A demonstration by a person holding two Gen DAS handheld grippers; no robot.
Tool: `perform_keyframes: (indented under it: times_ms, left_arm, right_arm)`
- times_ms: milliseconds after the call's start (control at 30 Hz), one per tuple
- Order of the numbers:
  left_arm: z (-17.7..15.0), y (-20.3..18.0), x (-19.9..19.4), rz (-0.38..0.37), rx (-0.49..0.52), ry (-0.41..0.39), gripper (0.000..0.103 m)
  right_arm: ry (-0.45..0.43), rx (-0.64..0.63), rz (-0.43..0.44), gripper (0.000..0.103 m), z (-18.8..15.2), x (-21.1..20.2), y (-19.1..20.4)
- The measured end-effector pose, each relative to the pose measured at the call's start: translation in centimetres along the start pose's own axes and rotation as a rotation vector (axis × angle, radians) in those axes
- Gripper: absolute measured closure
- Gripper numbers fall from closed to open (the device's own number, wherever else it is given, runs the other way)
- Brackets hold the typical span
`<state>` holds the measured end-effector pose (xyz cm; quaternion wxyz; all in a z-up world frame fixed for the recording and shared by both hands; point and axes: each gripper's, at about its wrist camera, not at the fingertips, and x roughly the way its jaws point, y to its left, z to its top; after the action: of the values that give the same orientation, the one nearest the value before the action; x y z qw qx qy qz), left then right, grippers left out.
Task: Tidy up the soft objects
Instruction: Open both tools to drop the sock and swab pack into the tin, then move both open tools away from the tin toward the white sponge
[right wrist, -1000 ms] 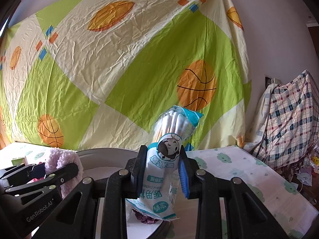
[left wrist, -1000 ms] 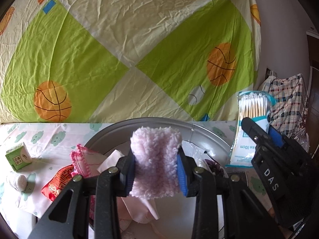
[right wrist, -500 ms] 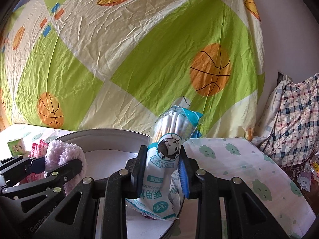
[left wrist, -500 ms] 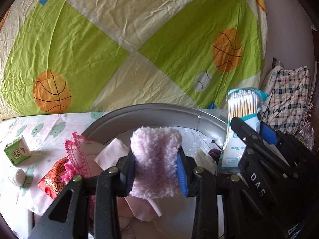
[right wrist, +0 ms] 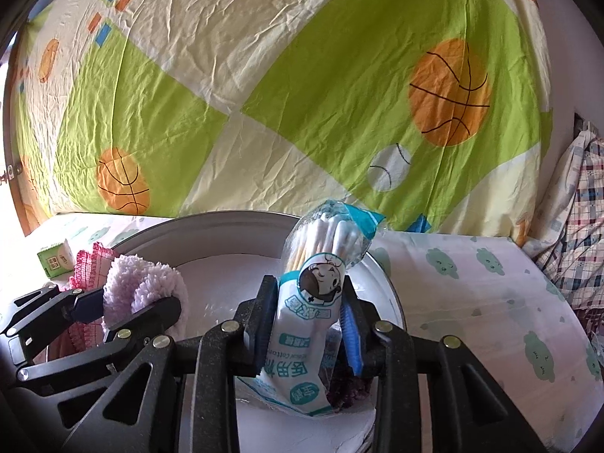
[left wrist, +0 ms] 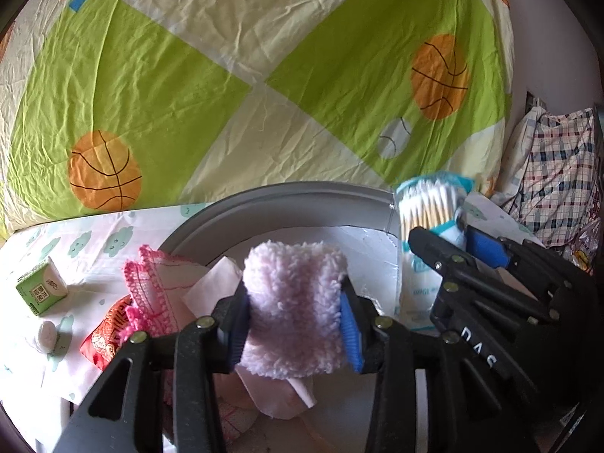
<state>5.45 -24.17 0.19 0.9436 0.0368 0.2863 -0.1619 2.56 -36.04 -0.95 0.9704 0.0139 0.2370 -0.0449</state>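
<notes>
fluffy pink cloth (left wrist: 294, 305), glossy plastic swab packet (right wrist: 305, 339)

Both views are fisheye, mounted just behind their own fingers, angled slightly downward over the round metal basin (left wrist: 302, 198) toward the basketball-print sheet (left wrist: 264, 75) hung behind it. The left wrist view sits close at the basin's left side and takes in the right gripper (left wrist: 458, 241). The right wrist view sits at the basin's right and takes in the left gripper (right wrist: 124, 300). Basin and sheet are common to both.
</notes>
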Motion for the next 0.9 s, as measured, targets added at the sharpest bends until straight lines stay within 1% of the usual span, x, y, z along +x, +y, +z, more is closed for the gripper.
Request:
perform_keyframes:
  times_ms: [33,67,133,167,200,233,300,367,500,533,733,867,900]
  left_arm:
    - [0.0,0.2,-0.1,-0.001,-0.013,-0.002,0.048]
    - [0.0,0.5,-0.2,-0.005,-0.025,-0.005,0.044]
    - [0.0,1.1,-0.6,-0.006,-0.051,-0.022,0.027]
    - [-0.1,1.4,-0.9,-0.001,-0.062,-0.035,0.020]
    - [-0.1,1.6,-1.3,0.000,-0.069,-0.051,0.005]
    - [-0.1,1.7,-1.7,0.002,-0.073,-0.073,0.001]
    - [-0.1,1.7,-2.5,0.007,-0.067,-0.116,0.000]
    - [-0.2,1.5,-3.0,0.013,-0.050,-0.140,0.000]
    - [-0.4,1.6,-3.1,0.038,-0.035,-0.141,0.000]
    - [-0.5,1.7,-3.1,0.045,-0.035,-0.142,0.000]
    - [-0.8,2.5,-4.0,0.086,-0.047,-0.180,0.000]
    - [-1.0,2.8,-4.1,0.121,-0.033,-0.189,0.000]
    - [-1.1,2.8,-4.1,0.132,-0.029,-0.188,0.000]
  right_arm:
    - [0.004,0.015,0.008,0.061,0.0,0.1,-0.3]
    - [0.002,0.035,0.015,0.058,0.0,0.1,-0.6]
    - [-0.016,0.088,0.026,0.047,-0.1,-0.2,-1.4]
    - [-0.030,0.118,0.041,0.044,-0.1,-0.4,-1.9]
    - [-0.041,0.153,0.061,0.035,-0.2,-0.7,-2.4]
    - [-0.051,0.188,0.086,0.026,-0.1,-0.9,-2.9]
    - [-0.080,0.262,0.133,0.024,-0.1,-1.6,-3.8]
    - [-0.119,0.311,0.131,0.024,-0.3,-2.6,-4.5]
    - [-0.194,0.337,-0.018,0.024,-0.5,-4.1,-4.9]
    - [-0.203,0.343,-0.040,0.024,-0.6,-4.2,-5.0]
    - [-0.186,0.375,-0.089,0.024,-1.0,-4.5,-5.2]
    - [-0.240,0.354,-0.157,0.023,-1.2,-5.8,-4.7]
    - [-0.255,0.350,-0.172,0.021,-1.3,-6.1,-4.5]
